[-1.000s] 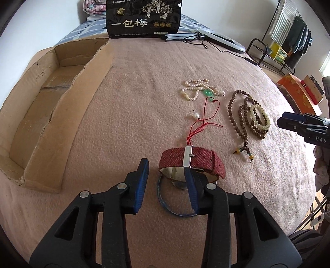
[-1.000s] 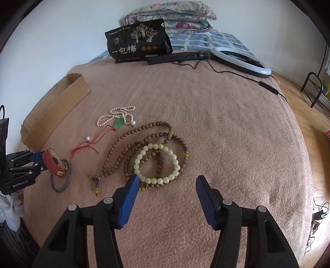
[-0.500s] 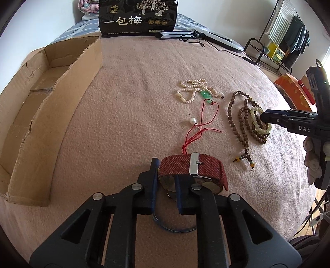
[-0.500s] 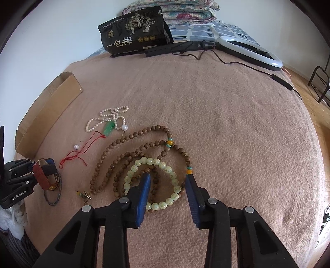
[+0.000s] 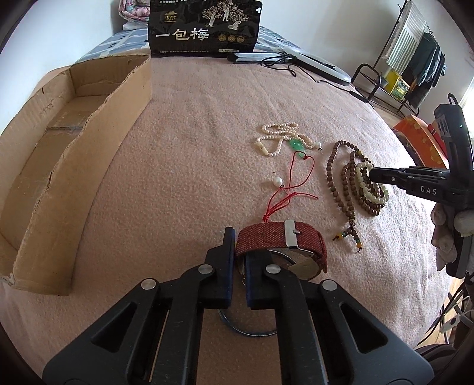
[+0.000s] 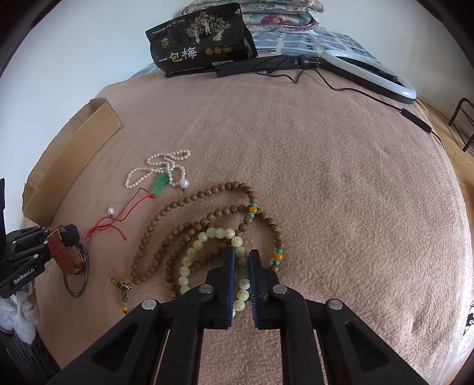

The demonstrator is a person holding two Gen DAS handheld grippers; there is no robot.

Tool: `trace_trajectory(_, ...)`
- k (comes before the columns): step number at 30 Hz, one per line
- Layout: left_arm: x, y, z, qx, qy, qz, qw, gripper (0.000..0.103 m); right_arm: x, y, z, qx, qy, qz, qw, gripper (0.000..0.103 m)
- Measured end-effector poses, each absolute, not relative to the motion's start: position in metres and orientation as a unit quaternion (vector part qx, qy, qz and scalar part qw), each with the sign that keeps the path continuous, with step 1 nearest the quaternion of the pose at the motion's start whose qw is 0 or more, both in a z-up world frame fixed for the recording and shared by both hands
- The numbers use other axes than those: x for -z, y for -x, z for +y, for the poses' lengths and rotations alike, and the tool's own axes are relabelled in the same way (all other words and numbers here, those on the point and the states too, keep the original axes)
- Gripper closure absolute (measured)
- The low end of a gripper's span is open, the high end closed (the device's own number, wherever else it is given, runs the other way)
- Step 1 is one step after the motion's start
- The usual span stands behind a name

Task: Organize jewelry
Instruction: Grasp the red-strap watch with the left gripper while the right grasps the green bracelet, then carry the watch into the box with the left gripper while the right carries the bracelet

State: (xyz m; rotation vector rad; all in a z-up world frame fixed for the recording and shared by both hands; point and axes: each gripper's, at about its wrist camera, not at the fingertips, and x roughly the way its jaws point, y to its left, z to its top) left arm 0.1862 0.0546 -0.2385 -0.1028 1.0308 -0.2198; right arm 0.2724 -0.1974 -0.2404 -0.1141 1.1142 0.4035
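Note:
My left gripper [image 5: 239,251] is shut on the left end of a red woven watch strap [image 5: 278,238] with a silver buckle, which lies over a dark bangle [image 5: 248,331]. My right gripper [image 6: 242,260] is shut on the pale green bead bracelet [image 6: 204,237], which rests on a long brown wooden bead necklace [image 6: 177,204]. From the left wrist view the right gripper [image 5: 371,174] pinches that bracelet at the right. A pearl strand with a green pendant [image 5: 294,144] and a red cord with a white pearl [image 5: 278,181] lie between them.
An open cardboard box [image 5: 74,124] lies at the left on the pink blanket [image 6: 340,192]. A black snack bag [image 5: 204,28] stands at the far edge beside a ring light [image 6: 370,74] and its cable. A clothes rack [image 5: 411,59] stands at the far right.
Both grippers have closed: the left onto the watch strap, the right onto the green bead bracelet after coming down over it.

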Motion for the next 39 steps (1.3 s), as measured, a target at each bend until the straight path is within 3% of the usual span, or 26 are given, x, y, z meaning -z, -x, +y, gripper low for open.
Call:
trace_trajectory(17,0.201,-0.169,0.065,0.096,0.063,0.441,0.890,0.100,0.198,-0.250,-0.198,-0.202,0.025,0.482,0.852,0.098)
trace_trajectory(39,0.145,-0.176,0.172,0.008,0.089,0.383,0.920,0.100,0.141,-0.249,-0.109,-0.263,0.061,0.429,0.862,0.098)
